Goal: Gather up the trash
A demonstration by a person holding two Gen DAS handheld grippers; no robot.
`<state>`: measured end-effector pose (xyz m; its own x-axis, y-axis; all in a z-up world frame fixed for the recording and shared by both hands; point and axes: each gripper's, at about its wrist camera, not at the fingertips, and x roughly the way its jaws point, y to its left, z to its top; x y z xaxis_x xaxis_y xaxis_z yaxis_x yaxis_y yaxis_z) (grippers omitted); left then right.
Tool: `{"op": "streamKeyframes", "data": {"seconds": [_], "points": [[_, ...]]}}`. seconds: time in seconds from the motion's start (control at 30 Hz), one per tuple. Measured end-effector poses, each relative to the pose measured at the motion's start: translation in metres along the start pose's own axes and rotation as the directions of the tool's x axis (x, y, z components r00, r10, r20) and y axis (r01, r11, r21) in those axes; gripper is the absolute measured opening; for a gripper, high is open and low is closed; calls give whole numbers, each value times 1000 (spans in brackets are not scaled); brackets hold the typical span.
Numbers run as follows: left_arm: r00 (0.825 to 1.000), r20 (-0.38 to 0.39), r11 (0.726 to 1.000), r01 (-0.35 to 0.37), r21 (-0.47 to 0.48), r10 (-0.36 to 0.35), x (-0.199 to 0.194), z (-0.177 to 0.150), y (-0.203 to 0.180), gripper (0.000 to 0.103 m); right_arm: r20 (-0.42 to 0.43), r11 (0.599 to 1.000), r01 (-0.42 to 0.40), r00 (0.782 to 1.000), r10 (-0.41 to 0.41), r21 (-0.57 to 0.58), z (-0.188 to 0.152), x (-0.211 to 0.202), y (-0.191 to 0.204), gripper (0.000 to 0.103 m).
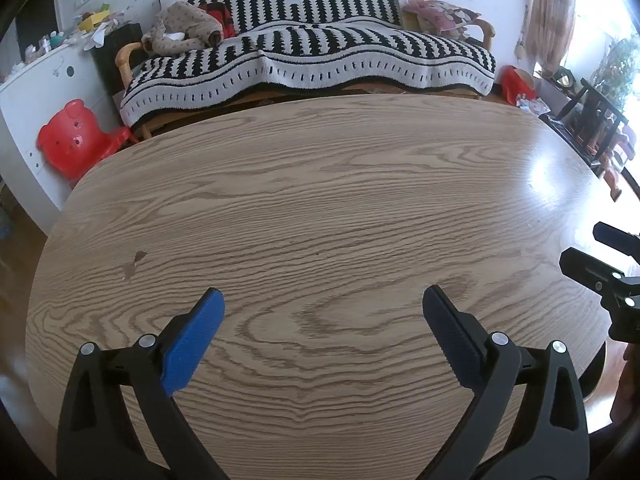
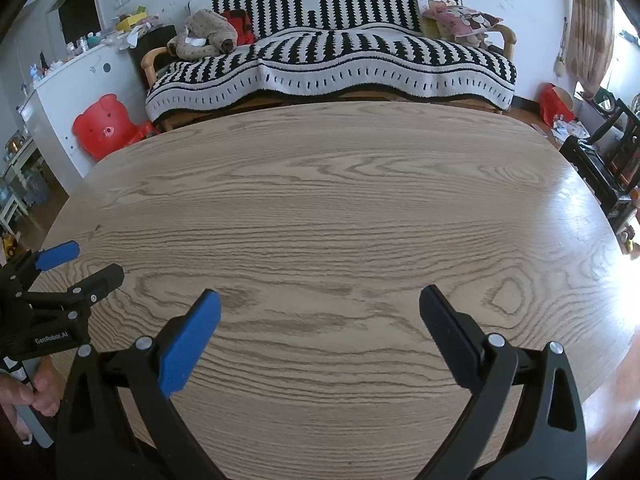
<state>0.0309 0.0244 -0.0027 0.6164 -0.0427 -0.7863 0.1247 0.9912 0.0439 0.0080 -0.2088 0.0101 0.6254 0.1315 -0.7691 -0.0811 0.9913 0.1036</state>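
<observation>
Though the task is trash:
Counter: bare wood, no trash showing on it.
Left tongs: apart, holding nothing.
Right tongs: apart, holding nothing.
Progress: cannot tell whether collecting is finished or unstarted.

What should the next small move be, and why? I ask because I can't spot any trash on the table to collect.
Probably turn both grippers to scan off the table. The left gripper and right gripper hover open and hold nothing, and the wood top shows only a small dark mark. Loose scraps seem to lie on the floor by the red item at far right, a likely place to look.
</observation>
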Motion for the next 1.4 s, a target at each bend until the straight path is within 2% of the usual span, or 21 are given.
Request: {"op": "streamKeyframes", "data": {"seconds": [1.4], "points": [[1000,-5,1000,-3,-3,3,1,-2,-1,96,-4,1000,2,1000,-2,-7,-3,-2,-3,96]]}}
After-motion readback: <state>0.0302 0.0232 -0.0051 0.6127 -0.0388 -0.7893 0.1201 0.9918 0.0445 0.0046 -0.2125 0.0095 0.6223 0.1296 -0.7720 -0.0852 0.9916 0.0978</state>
